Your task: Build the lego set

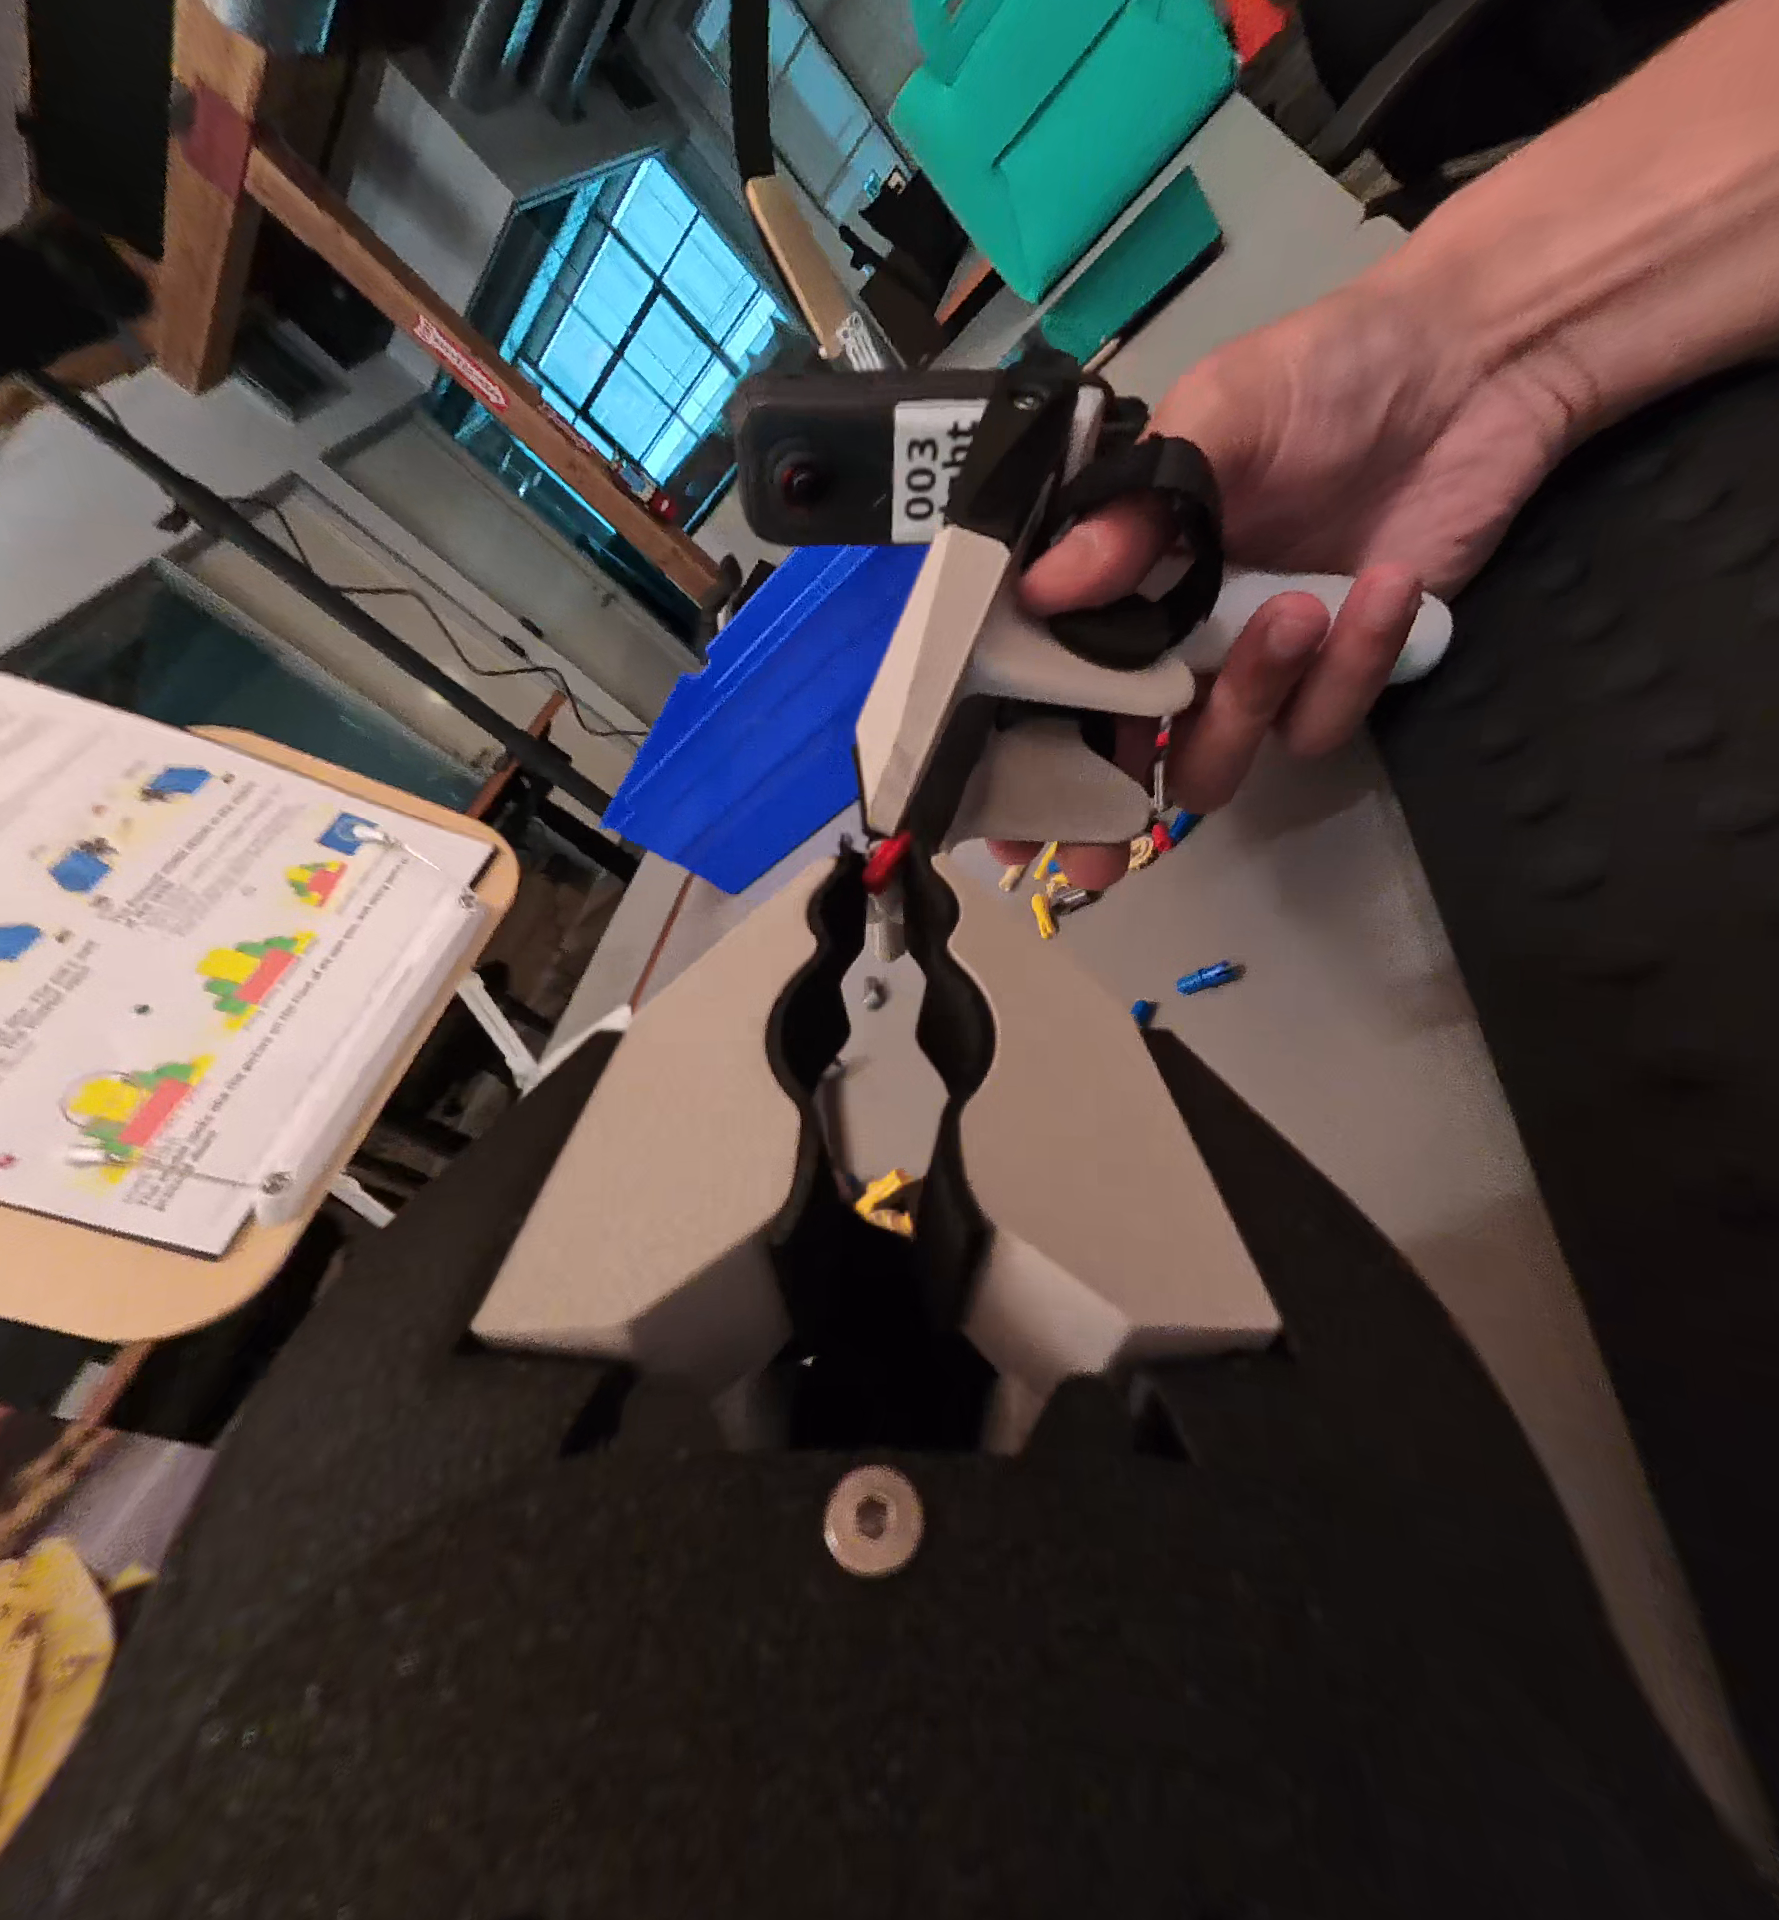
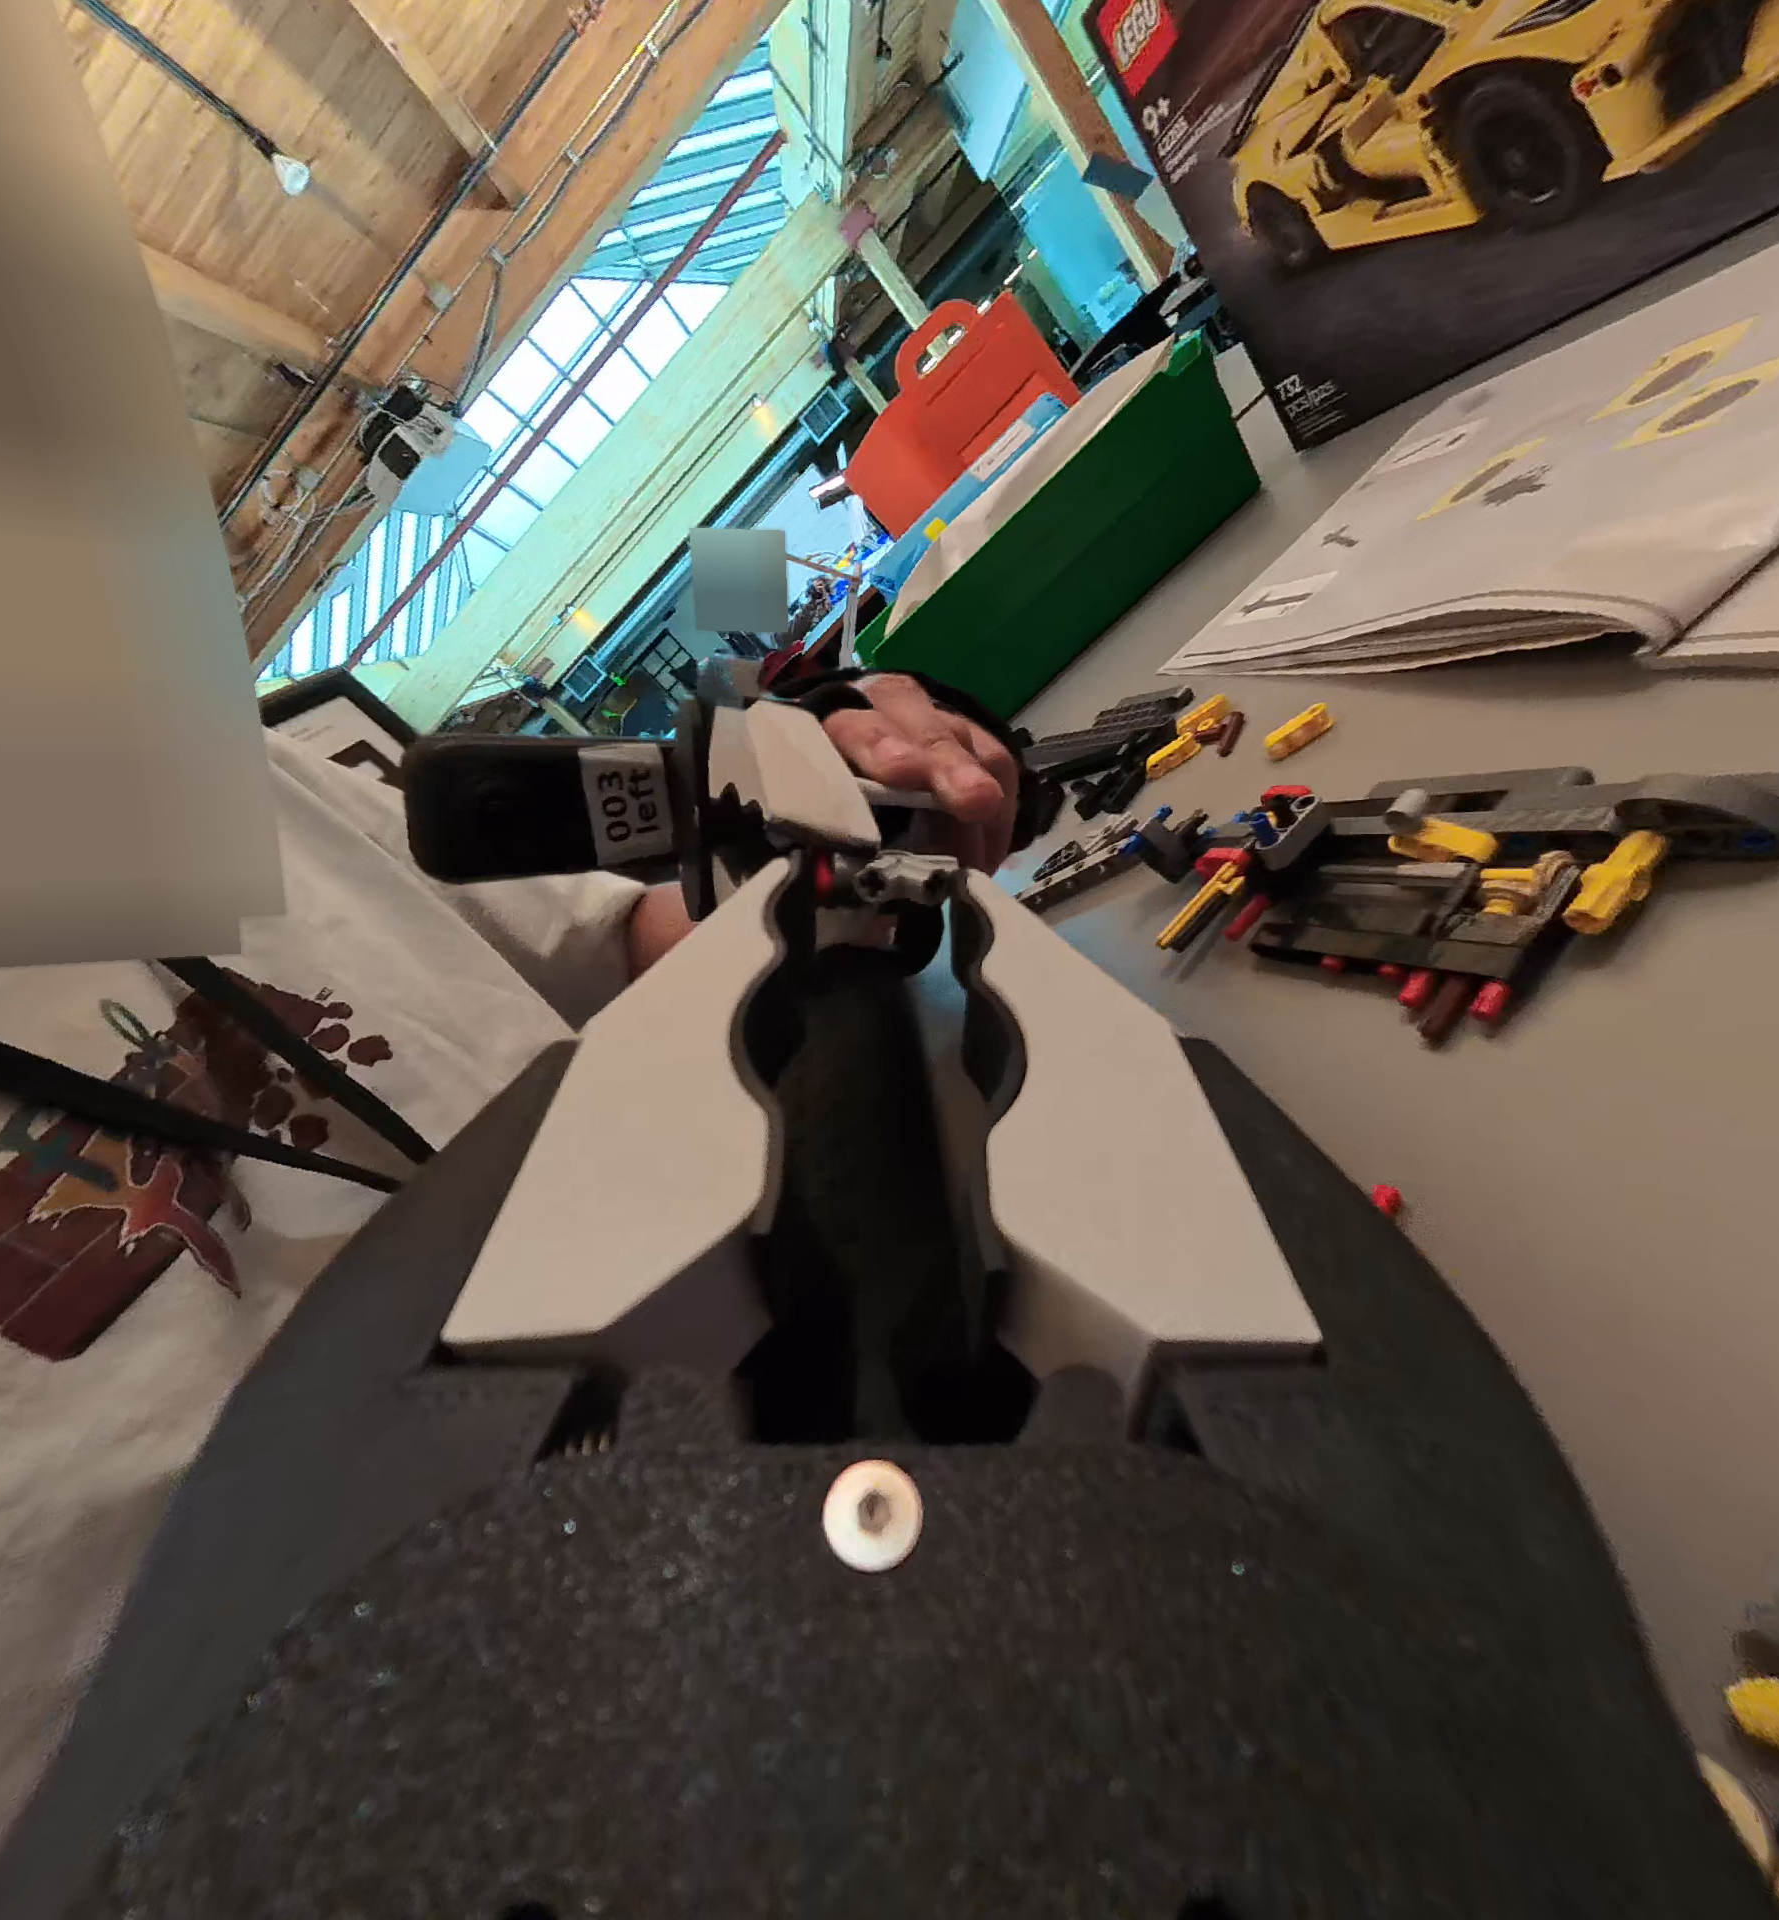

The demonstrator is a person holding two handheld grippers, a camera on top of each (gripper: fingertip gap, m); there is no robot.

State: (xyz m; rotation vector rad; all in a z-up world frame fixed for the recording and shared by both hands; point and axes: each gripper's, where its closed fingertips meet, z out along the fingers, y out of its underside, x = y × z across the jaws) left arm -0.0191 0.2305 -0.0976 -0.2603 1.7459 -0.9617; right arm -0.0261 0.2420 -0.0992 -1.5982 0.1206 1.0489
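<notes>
Lego connector [image 2: 900,881] lies crosswise at twelve o'clock in our right gripper [image 2: 880,894], pinched at its tips. Our left gripper [image 1: 890,904], meeting it tip to tip, nips a small red-and-white piece [image 1: 885,883] pointing twelve o'clock.

1. A white label with printed writing sits on the black camera [image 1: 843,468] of the right tool.
2. A like label sits on the left tool's camera [image 2: 542,805].
3. The set box [image 2: 1487,208] bears a logo and numbers.
4. The instruction sheet [image 1: 137,935] carries blurred print.
</notes>
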